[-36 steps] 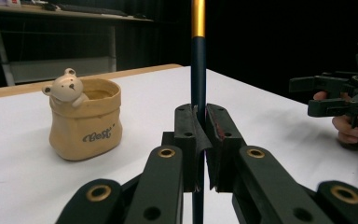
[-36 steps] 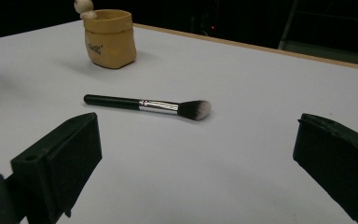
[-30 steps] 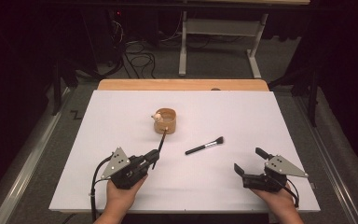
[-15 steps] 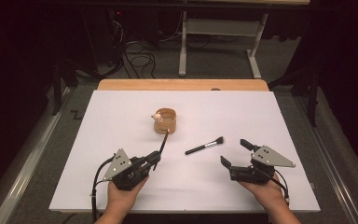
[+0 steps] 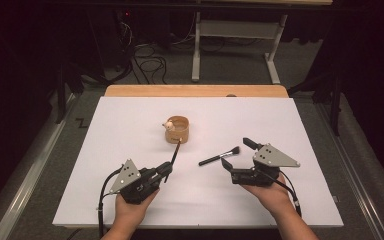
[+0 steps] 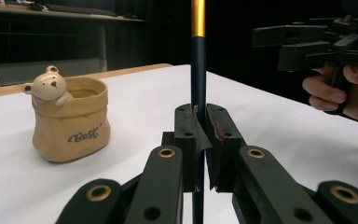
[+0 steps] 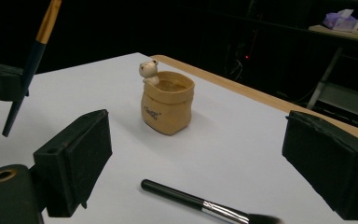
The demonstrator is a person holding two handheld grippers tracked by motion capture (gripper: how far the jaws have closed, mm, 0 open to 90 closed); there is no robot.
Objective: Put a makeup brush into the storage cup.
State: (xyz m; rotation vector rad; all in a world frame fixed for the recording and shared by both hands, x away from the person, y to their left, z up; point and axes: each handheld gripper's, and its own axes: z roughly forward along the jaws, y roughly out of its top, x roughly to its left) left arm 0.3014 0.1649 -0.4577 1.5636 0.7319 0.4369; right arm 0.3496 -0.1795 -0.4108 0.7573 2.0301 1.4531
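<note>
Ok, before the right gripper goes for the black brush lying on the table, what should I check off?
1. Right gripper jaws wide open: ok.
2. Black-handled makeup brush with silver ferrule lies flat on the white table between the open jaws in the right gripper view: ok.
3. Nothing touching that brush: ok.
4. Left gripper shut on the dark, gold-banded brush handle: ok.
5. Tan ceramic bear pot upright, apart from both grippers: ok.
6. Held brush's bristle end: cannot tell.

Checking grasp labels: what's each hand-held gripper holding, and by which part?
Left hand-held gripper is shut on a brush, clamped on its dark handle below the gold band. Right hand-held gripper is open, holding nothing.
</note>
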